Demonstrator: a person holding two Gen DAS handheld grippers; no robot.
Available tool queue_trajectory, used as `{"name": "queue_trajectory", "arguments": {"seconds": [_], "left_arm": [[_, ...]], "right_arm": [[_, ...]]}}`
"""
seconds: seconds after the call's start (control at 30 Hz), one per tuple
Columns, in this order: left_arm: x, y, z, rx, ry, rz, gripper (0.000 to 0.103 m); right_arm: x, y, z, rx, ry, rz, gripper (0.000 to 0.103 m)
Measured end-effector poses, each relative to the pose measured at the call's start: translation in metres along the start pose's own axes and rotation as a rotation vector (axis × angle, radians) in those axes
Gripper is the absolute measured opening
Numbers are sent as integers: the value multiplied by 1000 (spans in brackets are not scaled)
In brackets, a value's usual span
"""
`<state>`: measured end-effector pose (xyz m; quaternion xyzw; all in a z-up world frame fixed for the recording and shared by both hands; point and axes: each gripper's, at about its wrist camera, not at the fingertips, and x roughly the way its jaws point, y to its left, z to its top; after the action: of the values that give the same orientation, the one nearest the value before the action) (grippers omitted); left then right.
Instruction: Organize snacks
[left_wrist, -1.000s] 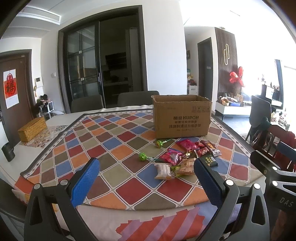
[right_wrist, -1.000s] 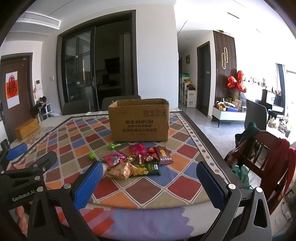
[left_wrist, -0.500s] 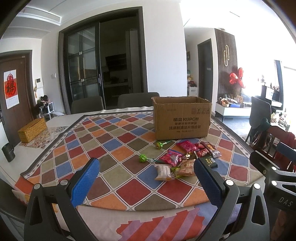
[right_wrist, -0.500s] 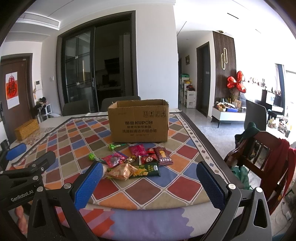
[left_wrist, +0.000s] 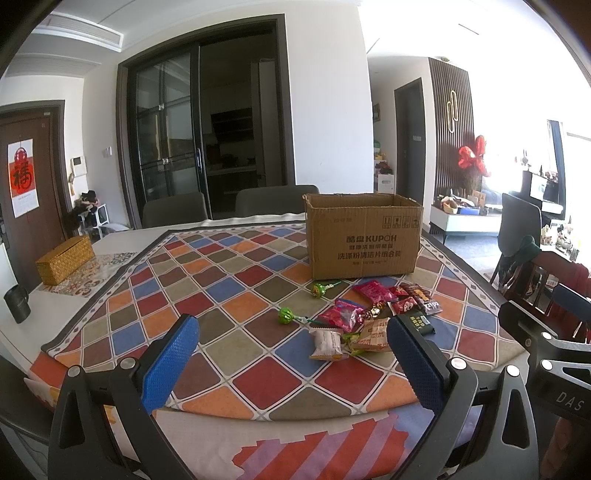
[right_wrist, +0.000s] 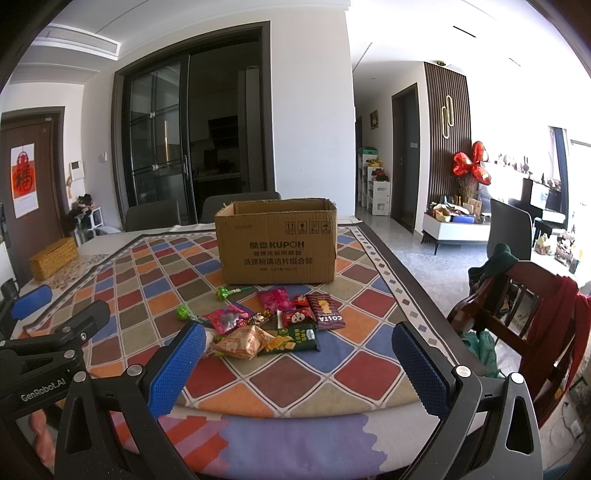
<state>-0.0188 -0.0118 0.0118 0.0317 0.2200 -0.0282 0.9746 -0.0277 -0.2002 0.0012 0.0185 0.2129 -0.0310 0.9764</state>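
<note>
An open cardboard box (left_wrist: 364, 238) (right_wrist: 277, 243) stands on the checked tablecloth (left_wrist: 229, 295). In front of it lies a heap of snack packets (left_wrist: 365, 317) (right_wrist: 269, 325): pink and red bags, a dark Costa packet (right_wrist: 327, 315), a green cracker bag (right_wrist: 291, 339), an orange-tan packet (right_wrist: 242, 341) and two green lollipops (left_wrist: 286, 315) (right_wrist: 223, 293). My left gripper (left_wrist: 291, 354) hovers open over the table's near edge, left of the heap. My right gripper (right_wrist: 299, 356) is open too, just short of the heap. Both hold nothing.
A woven tissue box (left_wrist: 64, 260) and a dark mug (left_wrist: 16, 302) sit at the table's far left. Grey chairs (left_wrist: 275, 201) stand behind the table, and a wooden chair (right_wrist: 524, 314) draped with red cloth is on the right. The other gripper's frame (right_wrist: 48, 350) shows at left.
Both grippers have edged slightly nearer the table and the heap. The snacks and box have not moved, and both grippers stay open.
</note>
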Motion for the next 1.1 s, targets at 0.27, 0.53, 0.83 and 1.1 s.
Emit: {"name": "queue_trajectory", "arguments": {"seconds": [0.27, 0.53, 0.83, 1.1], "left_arm": [[0, 0, 0, -1, 0, 0, 103], [0, 0, -1, -1, -2, -1, 103], [0, 3, 3, -2, 6, -1, 103], [5, 6, 0, -11, 9, 1, 103]], "right_arm": [[0, 0, 0, 0, -2, 0, 102], [-1, 0, 0, 0, -2, 0, 102], [0, 3, 1, -5, 11, 4, 102], [11, 4, 1, -9, 23, 8, 102]]}}
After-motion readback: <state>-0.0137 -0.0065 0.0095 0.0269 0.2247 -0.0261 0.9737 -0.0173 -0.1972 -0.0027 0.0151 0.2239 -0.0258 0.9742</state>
